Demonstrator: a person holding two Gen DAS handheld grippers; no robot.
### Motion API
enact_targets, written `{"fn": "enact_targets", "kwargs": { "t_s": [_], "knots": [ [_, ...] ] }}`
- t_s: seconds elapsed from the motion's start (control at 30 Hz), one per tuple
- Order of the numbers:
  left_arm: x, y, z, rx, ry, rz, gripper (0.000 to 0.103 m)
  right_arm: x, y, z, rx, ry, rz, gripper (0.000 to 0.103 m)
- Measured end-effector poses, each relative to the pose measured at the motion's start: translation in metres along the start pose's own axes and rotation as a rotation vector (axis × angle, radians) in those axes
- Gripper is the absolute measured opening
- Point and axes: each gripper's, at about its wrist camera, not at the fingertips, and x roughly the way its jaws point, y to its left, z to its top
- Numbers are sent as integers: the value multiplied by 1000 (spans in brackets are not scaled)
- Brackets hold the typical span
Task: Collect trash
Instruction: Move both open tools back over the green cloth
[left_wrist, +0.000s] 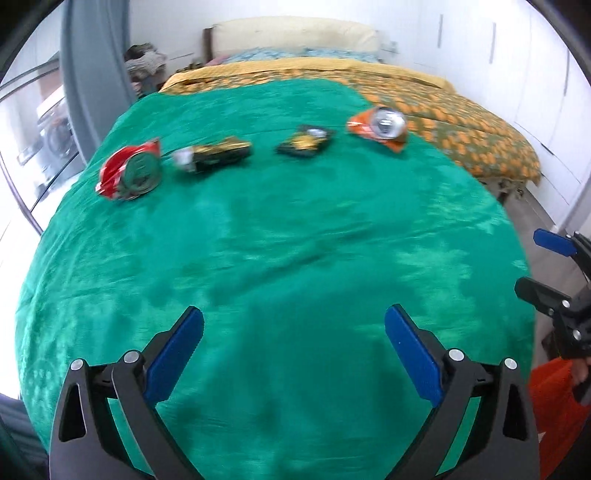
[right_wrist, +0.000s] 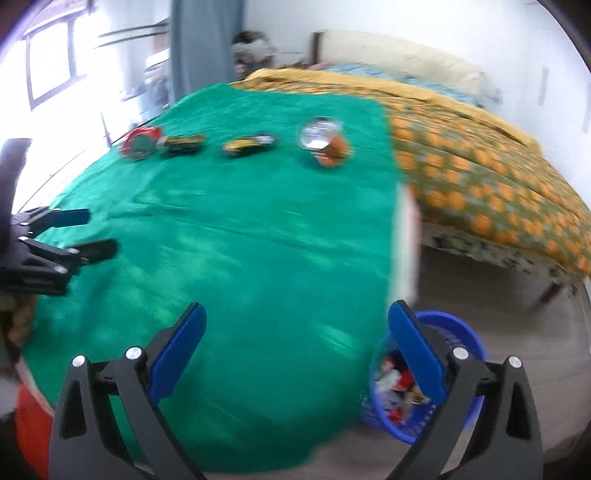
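Four crushed cans lie in a row on the green cloth (left_wrist: 280, 236) across the bed: a red can (left_wrist: 129, 173), a black and gold can (left_wrist: 214, 155), a flattened black and gold can (left_wrist: 304, 142) and an orange can (left_wrist: 382, 123). They also show in the right wrist view: red (right_wrist: 142, 142), black and gold (right_wrist: 184, 142), flattened (right_wrist: 249, 142), orange (right_wrist: 325, 142). My left gripper (left_wrist: 293, 347) is open and empty over the near cloth. My right gripper (right_wrist: 295, 347) is open and empty at the cloth's right edge, beside a blue basket (right_wrist: 458, 332) holding trash.
The bed beyond the cloth has an orange patterned cover (left_wrist: 461, 122). The basket stands on the grey floor (right_wrist: 498, 288) right of the bed. White cupboards (left_wrist: 535, 74) line the right wall. A grey curtain (left_wrist: 92, 74) and a window are at the left.
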Motion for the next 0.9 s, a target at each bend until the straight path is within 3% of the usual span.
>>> {"fn": "enact_targets", "kwargs": {
  "t_s": [0.2, 0.3, 0.43, 0.6, 0.73, 0.9],
  "knots": [
    [12, 24, -5, 3, 60, -45, 97, 58, 39, 44, -24, 81, 30, 97],
    [16, 27, -2, 34, 65, -66, 97, 82, 45, 49, -23, 112, 50, 98],
    [24, 33, 11, 94, 71, -96, 97, 86, 49, 50, -35, 111, 61, 98],
    [43, 48, 64, 179, 34, -98, 97, 87, 48, 50, -28, 107, 63, 98],
    [70, 67, 117, 174, 35, -81, 97, 86, 46, 50, -18, 105, 63, 99],
    [103, 65, 159, 278, 64, -41, 97, 88, 45, 51, -14, 108, 62, 99]
  ]
}}
